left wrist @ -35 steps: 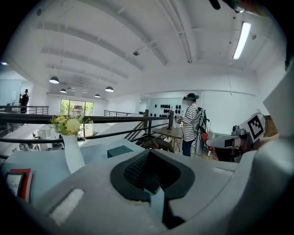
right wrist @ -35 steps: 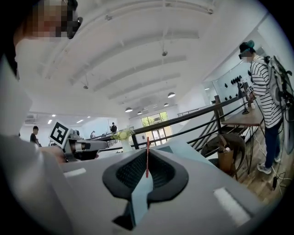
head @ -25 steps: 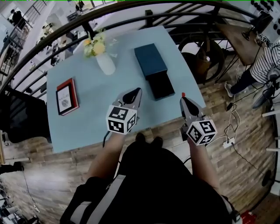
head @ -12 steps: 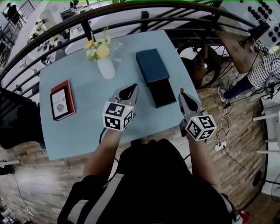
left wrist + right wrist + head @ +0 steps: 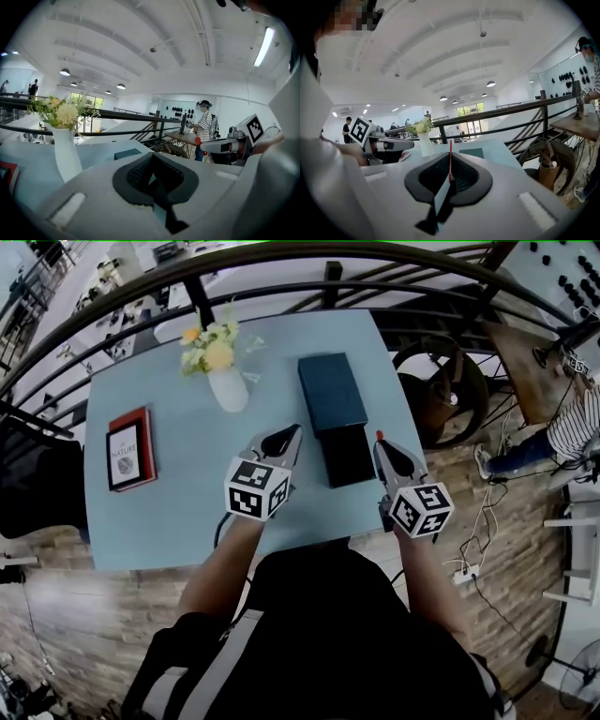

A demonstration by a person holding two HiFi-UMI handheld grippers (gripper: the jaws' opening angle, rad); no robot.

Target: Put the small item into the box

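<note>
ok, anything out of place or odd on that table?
Nothing stands out. The vase stands upright, the book and the box lie flat on the table, nothing spilled. The right gripper is shut on a thin red item.

Open-plan mezzanine workshop, black railing [image 5: 495,115], workbench [image 5: 576,124], cables [image 5: 491,504] across wood floor [image 5: 94,606], arched white ceiling [image 5: 140,51]

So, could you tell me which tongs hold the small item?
The right tongs, pinching a thin red stick; the left tongs are shut on nothing.
</note>
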